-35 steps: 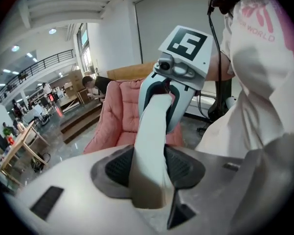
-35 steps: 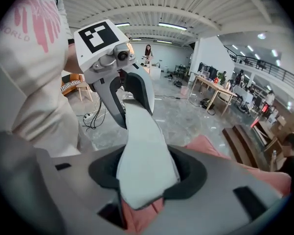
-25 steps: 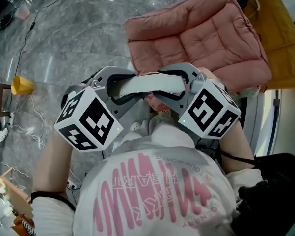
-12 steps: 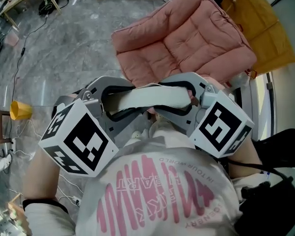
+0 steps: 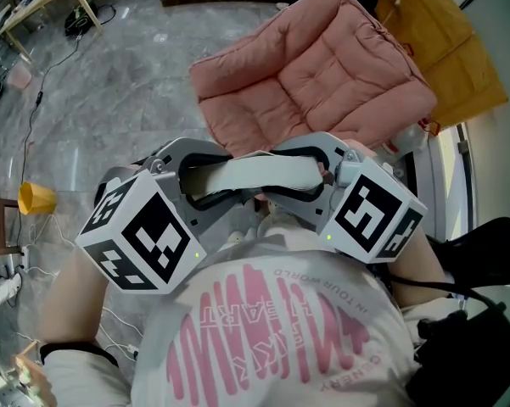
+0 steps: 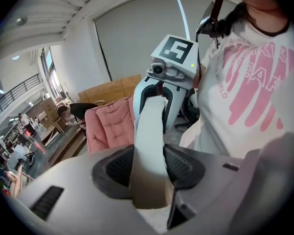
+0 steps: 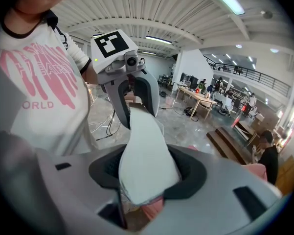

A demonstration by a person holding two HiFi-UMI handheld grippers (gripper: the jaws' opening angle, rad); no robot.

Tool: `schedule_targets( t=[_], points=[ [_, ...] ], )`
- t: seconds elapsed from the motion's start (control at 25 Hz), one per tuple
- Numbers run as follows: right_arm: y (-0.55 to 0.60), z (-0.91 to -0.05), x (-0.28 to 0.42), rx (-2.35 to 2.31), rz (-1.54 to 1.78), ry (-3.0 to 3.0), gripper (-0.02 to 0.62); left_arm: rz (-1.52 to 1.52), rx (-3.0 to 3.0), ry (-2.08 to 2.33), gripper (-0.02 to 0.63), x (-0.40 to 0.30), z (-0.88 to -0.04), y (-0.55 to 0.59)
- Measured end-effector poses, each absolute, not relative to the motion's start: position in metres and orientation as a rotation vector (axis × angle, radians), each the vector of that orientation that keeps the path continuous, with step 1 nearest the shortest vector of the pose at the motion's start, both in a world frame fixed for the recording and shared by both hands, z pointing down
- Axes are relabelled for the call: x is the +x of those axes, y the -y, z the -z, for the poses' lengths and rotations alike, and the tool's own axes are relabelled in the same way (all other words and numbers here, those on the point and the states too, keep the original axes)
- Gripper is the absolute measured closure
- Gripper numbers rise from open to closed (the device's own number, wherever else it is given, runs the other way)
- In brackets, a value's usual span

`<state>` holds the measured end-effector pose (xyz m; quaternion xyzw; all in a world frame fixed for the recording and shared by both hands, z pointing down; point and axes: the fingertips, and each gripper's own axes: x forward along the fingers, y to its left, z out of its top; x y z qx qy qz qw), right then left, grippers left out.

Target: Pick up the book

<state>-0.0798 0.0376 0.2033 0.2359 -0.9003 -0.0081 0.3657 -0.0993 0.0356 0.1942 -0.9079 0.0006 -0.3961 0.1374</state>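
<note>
The book (image 5: 255, 175), pale grey-white and slightly bowed, hangs level in front of the person's chest, held at both ends. My left gripper (image 5: 197, 179) is shut on its left end, and my right gripper (image 5: 320, 172) is shut on its right end. In the left gripper view the book (image 6: 149, 141) runs from my left gripper's jaws (image 6: 149, 171) to the right gripper (image 6: 169, 67) opposite. The right gripper view shows the book (image 7: 146, 155) clamped in my right gripper (image 7: 147, 174), with the left gripper (image 7: 121, 58) at the far end.
A pink padded chair cushion (image 5: 314, 66) lies just beyond the grippers, with a yellow-brown board (image 5: 454, 49) behind it. On the grey marble floor lie a yellow cup (image 5: 36, 197) and cables. A black bag (image 5: 475, 320) sits at the right.
Both grippers have risen a little with the book still held between them, and the left gripper has rolled slightly. The grips look unchanged.
</note>
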Motion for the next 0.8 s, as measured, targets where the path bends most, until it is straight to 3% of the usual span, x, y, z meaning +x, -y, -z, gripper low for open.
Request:
schedule_targets(
  t=[0.8],
  points=[
    [-0.046,-0.211,-0.078,0.557,0.016,2.313,0.390,1.182,-2.643,-0.026,0.423,-0.098,-0.202,-0.044]
  ],
)
